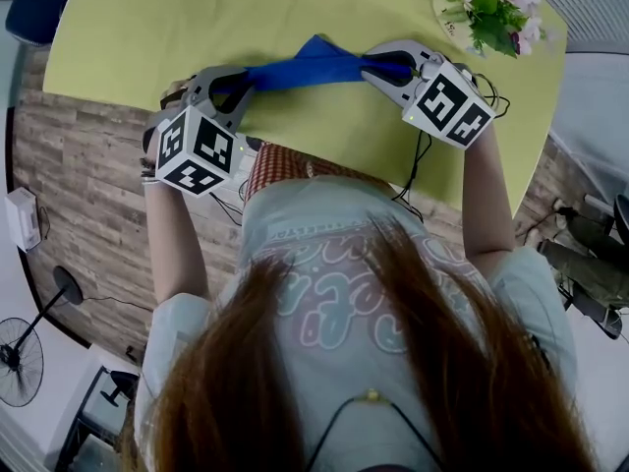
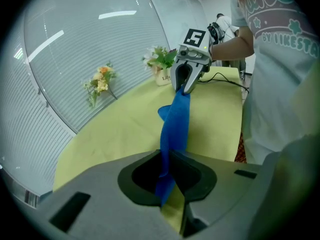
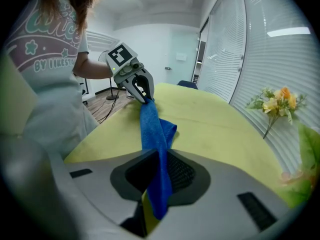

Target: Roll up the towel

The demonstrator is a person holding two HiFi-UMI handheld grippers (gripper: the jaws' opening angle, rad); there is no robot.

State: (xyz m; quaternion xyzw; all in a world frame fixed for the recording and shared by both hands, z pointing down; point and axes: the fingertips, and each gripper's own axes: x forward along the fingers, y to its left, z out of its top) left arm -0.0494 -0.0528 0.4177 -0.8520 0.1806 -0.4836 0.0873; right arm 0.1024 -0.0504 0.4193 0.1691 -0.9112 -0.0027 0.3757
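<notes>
A blue towel (image 1: 305, 67), gathered into a narrow band, stretches above the yellow-green table (image 1: 295, 8) between my two grippers. My left gripper (image 1: 231, 85) is shut on its left end. My right gripper (image 1: 388, 67) is shut on its right end. In the left gripper view the towel (image 2: 176, 119) runs from between my own jaws (image 2: 167, 171) up to the right gripper (image 2: 186, 81). In the right gripper view the towel (image 3: 152, 129) passes between my jaws (image 3: 157, 176), its end hanging below them, and reaches the left gripper (image 3: 142, 94). A loose fold droops at mid-span.
A pot of pink flowers (image 1: 491, 3) stands at the table's far right corner. A yellow bouquet (image 2: 101, 81) leans by the blinds. Cables (image 1: 418, 165) hang off the near table edge. A fan (image 1: 20, 362) stands on the wood floor at left.
</notes>
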